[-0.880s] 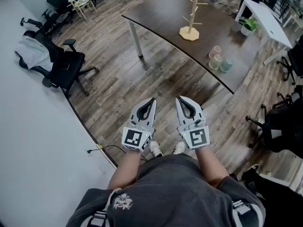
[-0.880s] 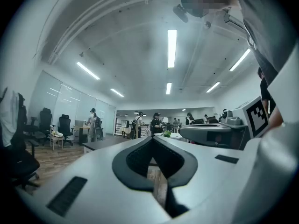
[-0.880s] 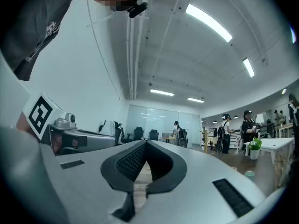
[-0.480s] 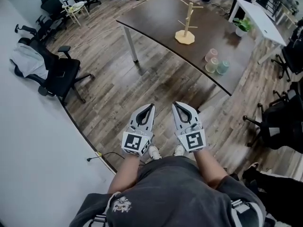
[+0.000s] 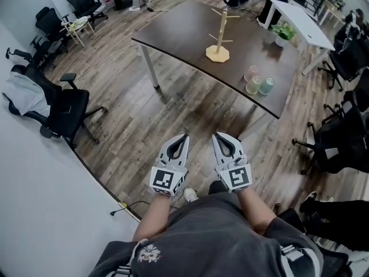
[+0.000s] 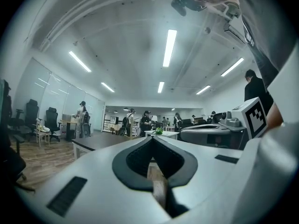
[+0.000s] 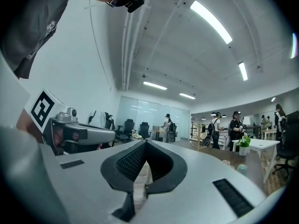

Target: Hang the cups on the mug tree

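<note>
We hold the left gripper [image 5: 185, 136] and the right gripper [image 5: 215, 134] side by side in front of our waist. Each has its jaws clenched tip to tip on nothing. Both gripper views confirm this: the dark pads meet at a point, and only what looks like floor shows through the gap behind them. We judge they are kept low and closed because we stand well apart from the work, with nothing in reach to grasp.

Ahead, the long dark-brown table [image 5: 184, 27] carries the pale wooden mug tree [image 5: 219, 33], upright on its flat base with its pegs bare. The three translucent cups [image 5: 256, 82], one pink, one green and one bluish, huddle together near the table's closer edge. They are well apart from the tree and none is hung. They seem set out as a starting cluster, to be taken one at a time.

Much is hard to read from here. We cannot tell whether the cups have handles, which way they face, or whether they stand upright or upside down. We cannot count the tree's pegs with confidence either. In the right gripper view the cups are small specks at the table's edge, and in the left gripper view we can pick out neither cups nor tree.
</note>
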{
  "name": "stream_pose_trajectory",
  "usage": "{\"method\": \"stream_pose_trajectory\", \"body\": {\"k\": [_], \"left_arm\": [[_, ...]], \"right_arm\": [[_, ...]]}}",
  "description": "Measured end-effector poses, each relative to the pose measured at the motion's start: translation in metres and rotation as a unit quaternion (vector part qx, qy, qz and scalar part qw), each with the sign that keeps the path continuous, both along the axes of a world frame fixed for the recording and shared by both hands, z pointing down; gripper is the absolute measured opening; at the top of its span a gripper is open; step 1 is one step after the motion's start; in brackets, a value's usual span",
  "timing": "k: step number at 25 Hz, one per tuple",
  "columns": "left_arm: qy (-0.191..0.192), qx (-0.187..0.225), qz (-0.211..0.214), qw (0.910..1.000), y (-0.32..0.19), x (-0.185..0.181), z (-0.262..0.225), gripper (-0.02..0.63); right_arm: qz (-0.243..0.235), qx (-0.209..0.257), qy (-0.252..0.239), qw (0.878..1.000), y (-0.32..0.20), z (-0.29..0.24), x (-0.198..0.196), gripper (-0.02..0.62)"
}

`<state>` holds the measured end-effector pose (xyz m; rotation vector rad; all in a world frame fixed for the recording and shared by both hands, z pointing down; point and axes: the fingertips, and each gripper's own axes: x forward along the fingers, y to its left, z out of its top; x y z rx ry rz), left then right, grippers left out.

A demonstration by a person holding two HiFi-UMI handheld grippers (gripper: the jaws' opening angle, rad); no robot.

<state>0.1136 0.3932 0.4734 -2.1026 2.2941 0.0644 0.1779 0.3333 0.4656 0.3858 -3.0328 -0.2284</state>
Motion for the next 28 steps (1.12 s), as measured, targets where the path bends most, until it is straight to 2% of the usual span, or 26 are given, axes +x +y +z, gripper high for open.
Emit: {"method": "stream_pose_trajectory", "body": {"k": [6, 13, 18, 20, 24, 28], "left_arm": [[0.007, -0.008, 0.016, 0.9998, -0.020, -0.013, 0.010, 0.007], [0.004, -0.024, 0.034, 0.9991, -0.072, -0.034, 0.022, 0.006], [0.001, -0.040, 0.061, 0.9973, -0.125, -0.049, 0.027, 0.006], [0.005, -0.041, 0.063, 0.9971, -0.146, -0.056, 0.026, 0.006], [0.011, -0.039, 0.063, 0.9972, -0.178, -0.074, 0.020, 0.006], [0.009, -0.041, 0.054, 0.9976, -0.212, -0.093, 0.018, 0.006]], "right_arm": [[0.018, -0.008, 0.001, 1.000, -0.023, 0.009, -0.012, 0.021], [0.033, -0.017, 0.010, 0.999, -0.070, 0.015, -0.036, 0.021], [0.011, 0.031, 0.049, 0.998, -0.104, 0.029, -0.062, 0.021], [0.007, 0.035, 0.056, 0.998, -0.121, 0.029, -0.071, 0.021], [-0.005, 0.047, 0.048, 0.998, -0.149, 0.027, -0.089, 0.021], [-0.009, 0.027, 0.032, 0.999, -0.183, 0.024, -0.105, 0.021]]}}
